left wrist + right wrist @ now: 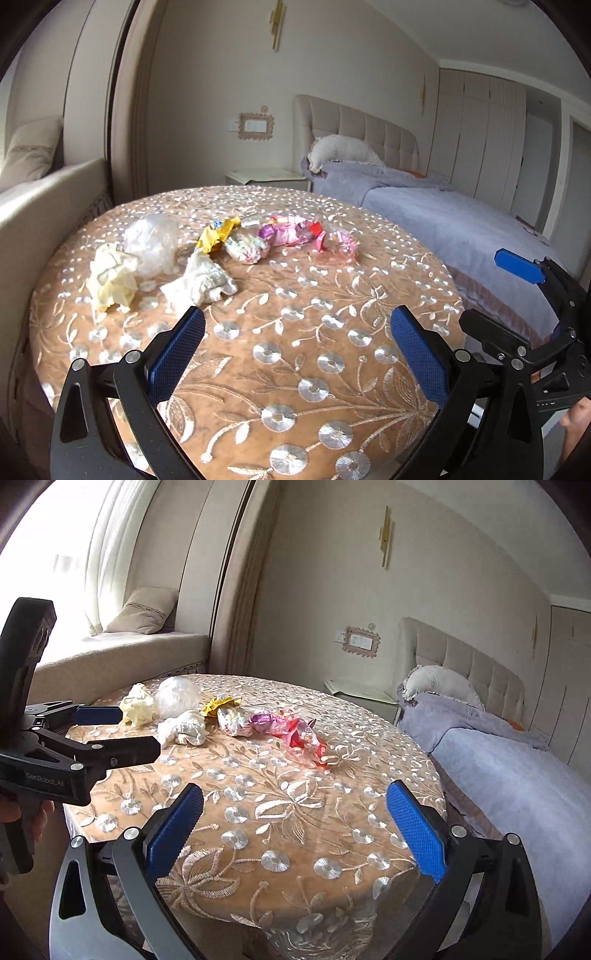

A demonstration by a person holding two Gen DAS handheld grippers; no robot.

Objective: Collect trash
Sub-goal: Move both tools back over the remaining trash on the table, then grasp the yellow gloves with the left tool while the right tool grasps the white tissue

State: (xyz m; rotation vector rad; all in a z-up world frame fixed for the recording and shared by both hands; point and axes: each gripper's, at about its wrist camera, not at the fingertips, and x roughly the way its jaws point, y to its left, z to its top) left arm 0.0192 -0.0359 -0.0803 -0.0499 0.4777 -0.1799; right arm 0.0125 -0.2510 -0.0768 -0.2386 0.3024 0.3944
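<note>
Several pieces of trash lie in a row at the far side of a round table (280, 369) (295, 812) with a tan embroidered cloth. From the left: a crumpled pale yellow paper (110, 277) (137, 703), a clear plastic wad (153, 238) (177, 696), a white tissue (201, 282) (183, 729), a yellow wrapper (218, 234) (219, 703), a patterned wrapper (245, 247) (232, 720), and pink and red wrappers (295, 230) (295, 734). My left gripper (297, 328) is open over the near table, empty. My right gripper (293, 812) is open too, empty.
A bed (461, 221) (517, 768) with a lilac cover stands close to the table's right. A nightstand (266, 177) (360, 694) sits behind the table. A window seat with a cushion (144, 609) runs along the left. Each gripper shows at the edge of the other's view.
</note>
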